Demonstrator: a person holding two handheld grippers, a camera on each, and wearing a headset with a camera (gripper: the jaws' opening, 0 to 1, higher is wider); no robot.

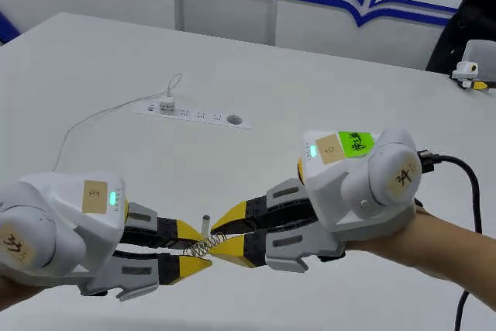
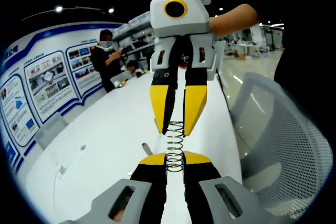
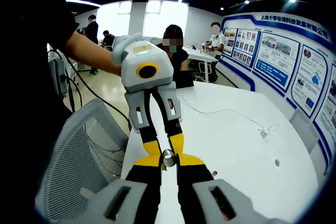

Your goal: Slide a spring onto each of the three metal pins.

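Observation:
A small metal spring (image 1: 203, 247) hangs just above the white table (image 1: 256, 83), stretched between both grippers. My left gripper (image 1: 206, 248) comes in from the lower left and is shut on one end of the spring (image 2: 174, 153). From the right, my right gripper (image 1: 216, 239) is shut on the other end; its yellow fingers (image 2: 164, 103) point down towards me in the left gripper view. In the right gripper view the spring (image 3: 168, 157) shows end-on between my right gripper's tips (image 3: 169, 162). One short metal pin (image 1: 206, 222) stands upright just behind the spring, also seen as the pin (image 2: 146, 148).
A white power strip (image 1: 194, 115) with a plugged charger (image 1: 167, 105) and its thin cable lies mid-table. A grey chair (image 1: 225, 13) stands at the far edge. A black cable (image 1: 463, 176) trails from the right gripper. A mesh chair (image 2: 283, 145) is beside the table.

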